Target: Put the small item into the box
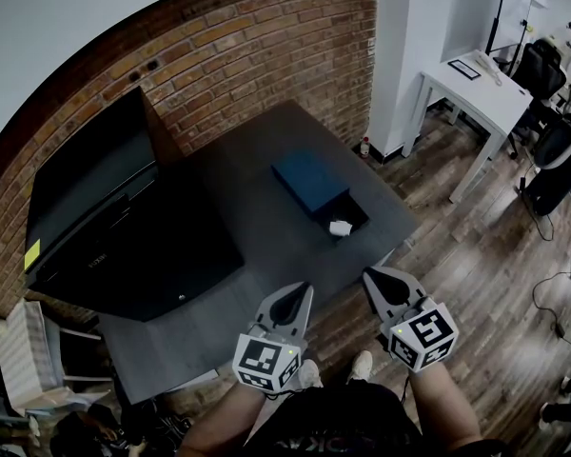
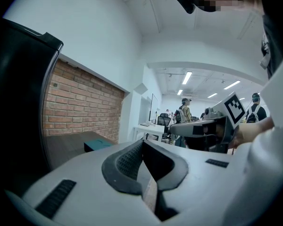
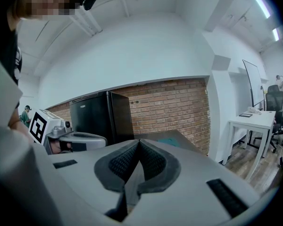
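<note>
Your left hand-held gripper [image 1: 295,298] hangs closest, on your side of the box, with its jaws pressed together and nothing between them. Just to its right, your right hand-held gripper [image 1: 379,282] is closed in the same way and carries nothing. Both sit near the front edge of the counter [image 1: 266,255], well apart from the box, and their jaw tips point toward it.

Farther along the dark grey counter stands the box [image 1: 309,179], a dark blue sleeve lying flat with its dark inner tray [image 1: 354,212] slid out toward you. The small item [image 1: 340,228], white and crumpled-looking, lies inside that open tray near its front end. Neither of your hand-held grippers touches the box or the item.

Left of the box, a black fridge [image 1: 105,217] rises beside the counter. Behind the box runs a red brick wall [image 1: 266,36]. Off to the right of the box, well beyond the counter, a white desk [image 1: 476,84] stands on the wooden floor [image 1: 457,255], with dark office chairs past it.
</note>
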Available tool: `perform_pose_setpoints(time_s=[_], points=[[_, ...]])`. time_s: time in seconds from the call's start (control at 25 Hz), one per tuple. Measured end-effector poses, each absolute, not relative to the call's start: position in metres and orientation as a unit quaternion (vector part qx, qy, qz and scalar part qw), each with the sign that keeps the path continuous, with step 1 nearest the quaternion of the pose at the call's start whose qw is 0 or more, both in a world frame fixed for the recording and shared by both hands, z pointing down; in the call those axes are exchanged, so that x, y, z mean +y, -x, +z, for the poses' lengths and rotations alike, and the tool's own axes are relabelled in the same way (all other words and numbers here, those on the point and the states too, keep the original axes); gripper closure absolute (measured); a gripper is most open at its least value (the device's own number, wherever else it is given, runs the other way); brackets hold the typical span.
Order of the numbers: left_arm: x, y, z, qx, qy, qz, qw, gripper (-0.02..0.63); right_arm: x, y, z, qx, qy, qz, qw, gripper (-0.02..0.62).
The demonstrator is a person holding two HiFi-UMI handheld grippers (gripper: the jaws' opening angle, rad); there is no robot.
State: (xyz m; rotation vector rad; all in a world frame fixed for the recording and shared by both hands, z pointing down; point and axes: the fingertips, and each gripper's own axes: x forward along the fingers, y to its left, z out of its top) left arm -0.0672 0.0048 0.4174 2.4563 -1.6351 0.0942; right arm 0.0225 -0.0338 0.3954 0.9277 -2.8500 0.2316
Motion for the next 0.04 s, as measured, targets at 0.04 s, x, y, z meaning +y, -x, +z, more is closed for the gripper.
perform_pose_setpoints(time_s=[0.04], points=[[0.0052, 0.0675, 0.4176, -0.552, -0.828, 0.032, 0.095, 0.572, -0.0332, -0.0222, 0.3957, -0.946, -0.307, 0.077, 0.067, 0.577]])
